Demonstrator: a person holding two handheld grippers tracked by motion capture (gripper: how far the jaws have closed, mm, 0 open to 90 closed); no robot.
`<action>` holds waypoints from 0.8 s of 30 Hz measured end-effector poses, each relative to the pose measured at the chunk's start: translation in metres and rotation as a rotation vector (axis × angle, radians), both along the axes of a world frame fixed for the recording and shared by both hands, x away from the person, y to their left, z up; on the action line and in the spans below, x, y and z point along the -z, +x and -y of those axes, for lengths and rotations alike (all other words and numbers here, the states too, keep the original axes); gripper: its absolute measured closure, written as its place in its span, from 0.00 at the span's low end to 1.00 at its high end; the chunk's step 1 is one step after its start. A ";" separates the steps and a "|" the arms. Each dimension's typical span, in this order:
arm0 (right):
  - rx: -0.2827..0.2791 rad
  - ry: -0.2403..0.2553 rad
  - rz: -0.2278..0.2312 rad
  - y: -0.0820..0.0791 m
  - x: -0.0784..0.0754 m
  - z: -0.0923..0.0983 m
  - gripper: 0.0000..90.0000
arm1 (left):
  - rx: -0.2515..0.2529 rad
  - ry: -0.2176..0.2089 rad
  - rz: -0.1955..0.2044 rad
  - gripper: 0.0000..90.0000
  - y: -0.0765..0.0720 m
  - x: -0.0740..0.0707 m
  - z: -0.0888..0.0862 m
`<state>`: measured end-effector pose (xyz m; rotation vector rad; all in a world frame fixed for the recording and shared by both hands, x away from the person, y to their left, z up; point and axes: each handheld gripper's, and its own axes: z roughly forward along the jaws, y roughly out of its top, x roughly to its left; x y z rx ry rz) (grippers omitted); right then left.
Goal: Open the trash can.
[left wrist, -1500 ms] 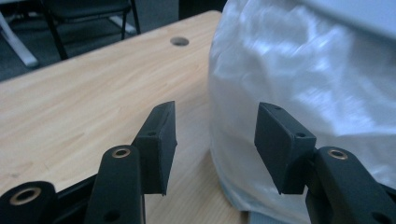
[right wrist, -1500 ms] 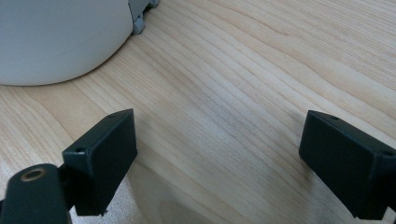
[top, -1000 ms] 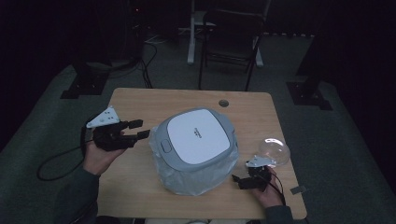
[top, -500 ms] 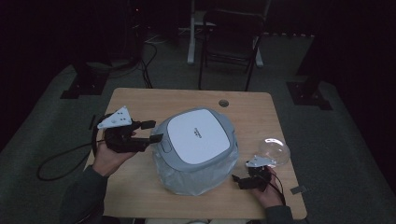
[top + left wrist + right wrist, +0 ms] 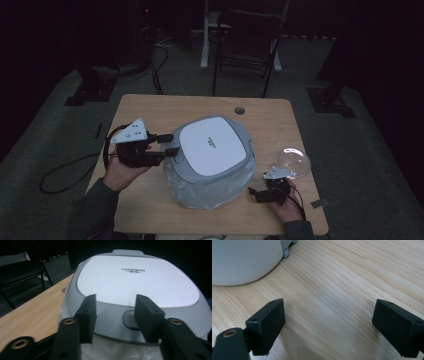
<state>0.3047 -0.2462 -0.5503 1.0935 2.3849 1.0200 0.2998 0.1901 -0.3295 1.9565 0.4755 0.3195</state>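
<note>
cooker (image 5: 212,152) mid-table (image 5: 150,107); possibly a dome (image 5: 293,163) right.

Each hand-held gripper is black: the left hand-held gripper (image 5: 169,144) carries a pale grey three-cornered plate (image 5: 131,131) dotted with small dark holes, the right hand-held gripper (image 5: 255,192) a smaller one. Blocky black jaws show brass-ringed screw holes. A black cable (image 5: 65,167) trails toward 9 o'clock. The sleeves (image 5: 87,215) are dark grey.

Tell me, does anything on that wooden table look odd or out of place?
One thing: the grey and white rice cooker has its lower body wrapped in thin clear plastic film, crinkled around the base, as if only partly unpacked. A clear glass dome lies by itself at the table's right edge. Nothing looks spilled or broken.
</note>
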 end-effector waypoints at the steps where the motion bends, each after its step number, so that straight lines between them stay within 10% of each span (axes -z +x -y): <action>1: 0.000 0.001 0.000 0.000 0.000 0.000 0.12 | 0.002 0.001 0.007 0.65 -0.001 0.000 0.001; 17: 0.000 0.000 0.000 0.000 0.000 0.000 0.12 | 0.085 0.005 0.008 0.94 -0.009 0.001 0.002; 24: 0.000 0.001 0.000 0.000 0.000 0.000 0.12 | 0.036 0.016 0.036 0.82 -0.008 0.000 0.000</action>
